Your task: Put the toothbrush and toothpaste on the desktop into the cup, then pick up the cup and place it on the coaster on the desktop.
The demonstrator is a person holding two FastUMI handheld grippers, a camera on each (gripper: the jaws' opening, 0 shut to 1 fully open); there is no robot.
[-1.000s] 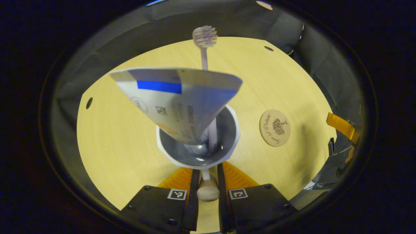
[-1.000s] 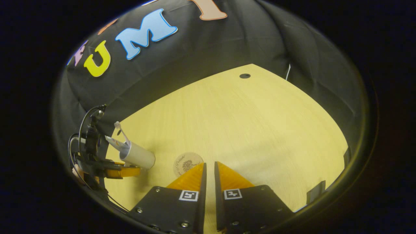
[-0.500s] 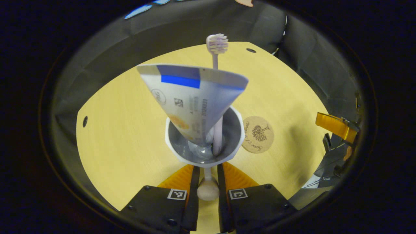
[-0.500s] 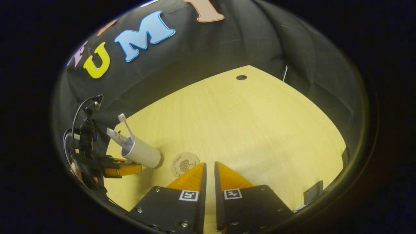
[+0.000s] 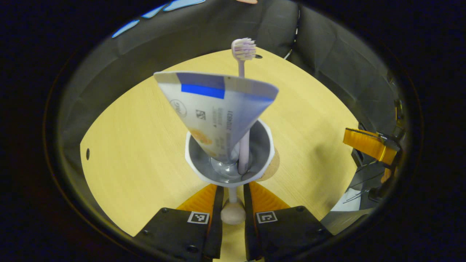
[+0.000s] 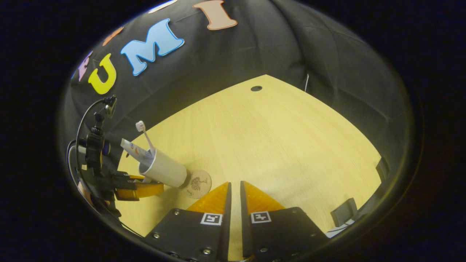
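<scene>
A white cup (image 5: pixel 228 171) sits in the middle of the left gripper view, holding a purple toothbrush (image 5: pixel 243 51) and a white-and-blue toothpaste tube (image 5: pixel 214 105). My left gripper (image 5: pixel 232 187) is shut on the cup's knobbed handle (image 5: pixel 233 213). The round cork coaster (image 5: pixel 272 166) peeks out from behind the cup's right rim. In the right gripper view the cup (image 6: pixel 165 170) is tilted, its base at the left edge of the coaster (image 6: pixel 199 183), with the left gripper (image 6: pixel 143 189) behind it. My right gripper (image 6: pixel 235 187) hovers over the desk, shut, with nothing in it.
The light wooden desktop (image 6: pixel 269 138) has small dark holes near its far edge (image 6: pixel 256 88). Black cloth walls close it in. The right gripper (image 5: pixel 367 145) stands at the right side of the left gripper view, with cables under it.
The left gripper has carried the cup rightward to the coaster, which is now mostly hidden behind the cup. The right gripper has barely moved.
</scene>
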